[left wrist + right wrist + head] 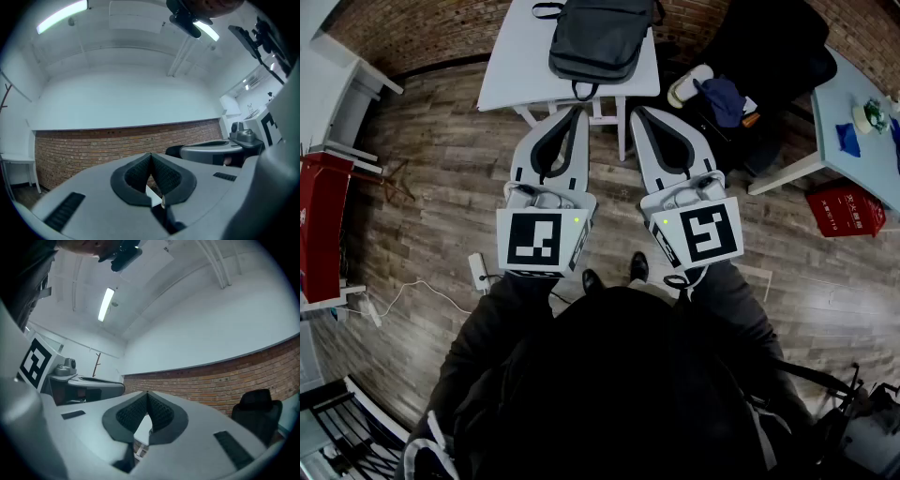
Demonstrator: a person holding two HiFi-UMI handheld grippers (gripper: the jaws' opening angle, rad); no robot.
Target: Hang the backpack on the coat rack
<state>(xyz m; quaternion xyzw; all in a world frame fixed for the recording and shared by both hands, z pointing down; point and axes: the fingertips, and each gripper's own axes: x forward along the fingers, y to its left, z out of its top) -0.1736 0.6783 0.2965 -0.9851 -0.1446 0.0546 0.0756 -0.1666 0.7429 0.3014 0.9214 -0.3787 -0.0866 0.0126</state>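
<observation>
A dark grey backpack [600, 37] lies flat on a small white table [511, 70] straight ahead, one strap loop hanging over the near edge. My left gripper [577, 111] and right gripper [636, 111] are held side by side just short of that table, both pointing at it. In the left gripper view the left gripper [151, 154] has its jaws shut with nothing between them. The right gripper [147, 393] is also shut and empty. A thin brown coat rack [97, 364] stands far off by the white wall in the right gripper view.
A black office chair [769, 47] stands right of the table, with a blue cloth [722, 98] beside it. Further right are a second white table [839, 112] and a red box [847, 208]. A power strip [478, 272] lies on the wooden floor. A brick wall [117, 145] runs behind.
</observation>
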